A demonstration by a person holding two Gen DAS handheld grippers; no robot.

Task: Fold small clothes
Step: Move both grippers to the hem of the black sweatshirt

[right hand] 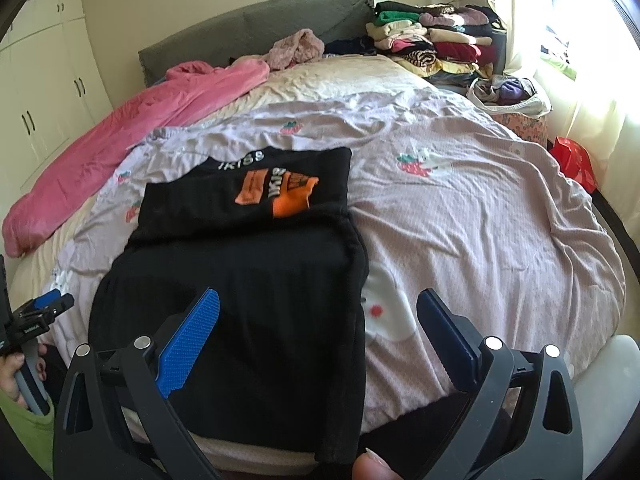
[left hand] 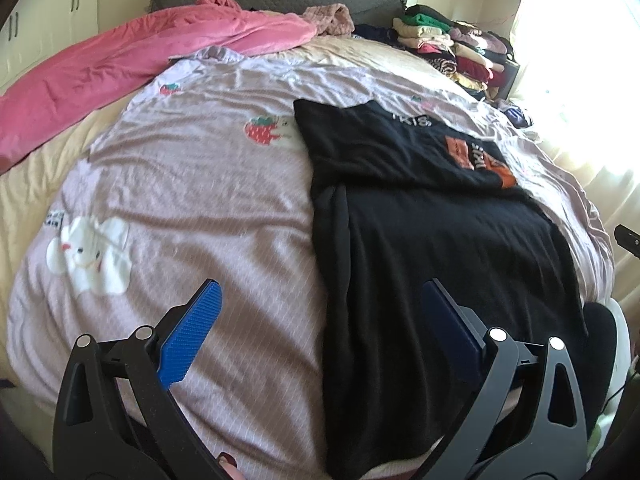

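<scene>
A black garment (left hand: 432, 240) with an orange print (left hand: 460, 152) lies flat on the bed. Its far part is folded over, and its near end hangs over the front edge. It also shows in the right wrist view (right hand: 248, 280). My left gripper (left hand: 320, 296) is open and empty, held above the garment's left edge near the front of the bed. My right gripper (right hand: 318, 304) is open and empty, held above the garment's right edge. The left gripper (right hand: 44, 308) also shows at the far left of the right wrist view.
The bed has a lilac strawberry-print cover (left hand: 192, 200). A pink blanket (left hand: 120, 64) lies along the far left. Stacks of folded clothes (right hand: 432, 40) sit at the far right corner by the grey headboard (right hand: 256, 28). A basket of clothes (right hand: 508, 96) and red bag (right hand: 572, 160) stand right of the bed.
</scene>
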